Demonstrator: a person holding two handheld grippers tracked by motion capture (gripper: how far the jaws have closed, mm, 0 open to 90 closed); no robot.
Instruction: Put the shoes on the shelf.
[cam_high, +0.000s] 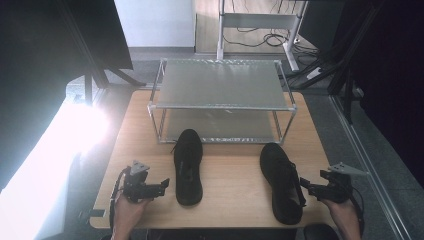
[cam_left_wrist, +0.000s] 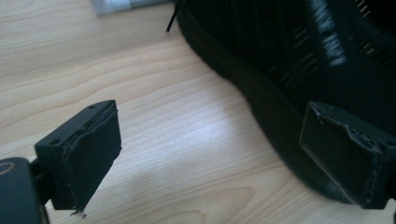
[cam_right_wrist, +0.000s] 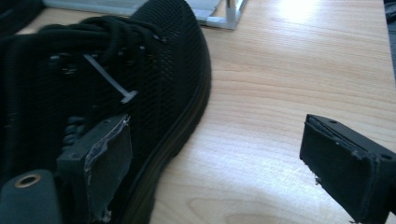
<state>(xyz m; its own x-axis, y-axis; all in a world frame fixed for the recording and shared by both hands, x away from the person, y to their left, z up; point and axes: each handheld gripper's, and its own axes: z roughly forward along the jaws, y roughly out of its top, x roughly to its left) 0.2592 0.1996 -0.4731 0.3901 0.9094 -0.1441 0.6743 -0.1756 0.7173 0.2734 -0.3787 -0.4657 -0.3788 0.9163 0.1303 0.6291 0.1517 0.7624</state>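
A wooden table (cam_high: 225, 170) carries everything. A metal two-shelf rack (cam_high: 220, 85) stands at its far edge, roughly centred, its lower shelf open toward the near side.

Two black mesh shoes lie on the table in front of the rack, soles down, toes pointing toward it. The left shoe (cam_high: 188, 165) sits in the middle of the table, its toe just beside the rack's front left leg and its heel toward the near edge. The right shoe (cam_high: 281, 182) lies toward the table's right edge, angled slightly, its heel close to the near right corner. The two shoes are well apart from each other.

The left gripper (cam_high: 159, 187) is held by a hand (cam_high: 131, 212) near the table's near left corner, pointing across toward the left shoe. Its jaws are spread, with bare tabletop between them; in the left gripper view one pad stands in front of the left shoe (cam_left_wrist: 299, 65) at its sole edge, but I cannot tell whether it touches.

The right gripper (cam_high: 306, 188) is held by the other hand (cam_high: 345, 217) at the near right corner, pointing at the right shoe's side. Its jaws are also spread; in the right gripper view one pad lies over the right shoe (cam_right_wrist: 93, 79) near the laces, the other stands clear above bare wood, and nothing is pinched.
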